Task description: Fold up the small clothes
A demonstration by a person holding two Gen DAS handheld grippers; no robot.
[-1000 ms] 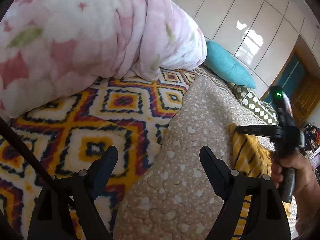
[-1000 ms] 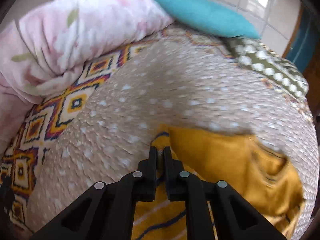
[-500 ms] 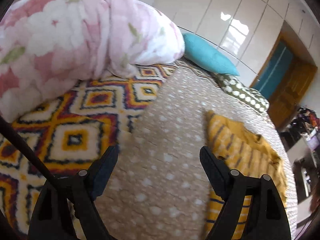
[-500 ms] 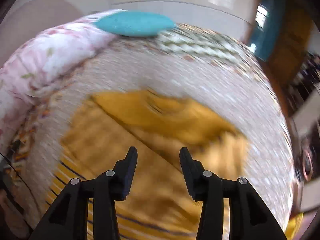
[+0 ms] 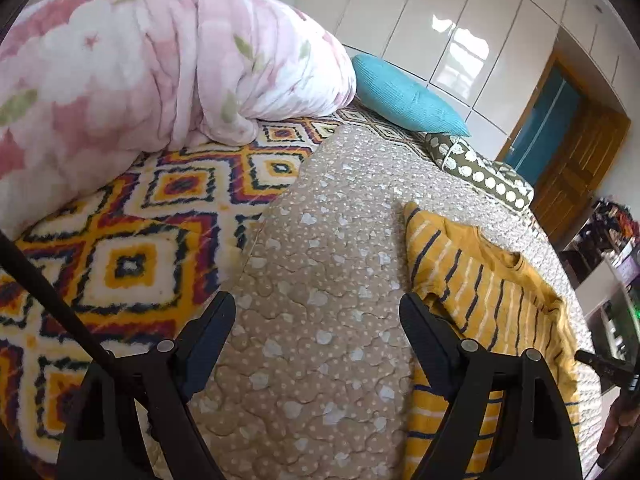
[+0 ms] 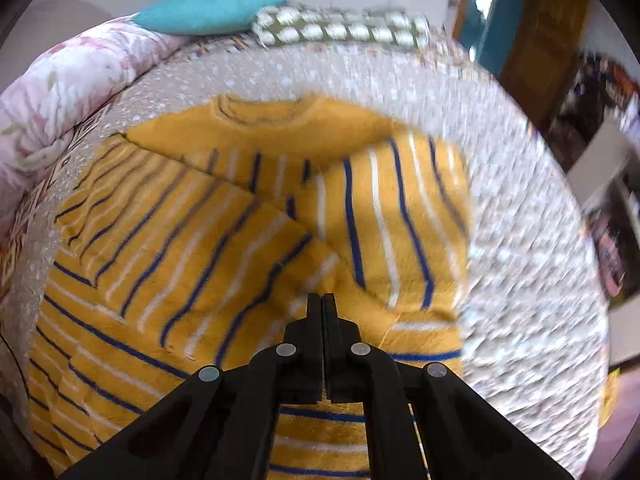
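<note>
Right claw point(image 6: 322, 300), closed with nothing visibly gripped, sits nearer over the mustard-yellow striped knit jumper point(image 6: 248, 216) at frame centre; left claw point(image 5: 318, 312) gapes empty.

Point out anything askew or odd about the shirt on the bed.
The yellow striped shirt is only part folded: both sleeves lie folded in at uneven slants, overlapping mid-chest, and its edge ripples beside the left gripper. No damage shows.
</note>
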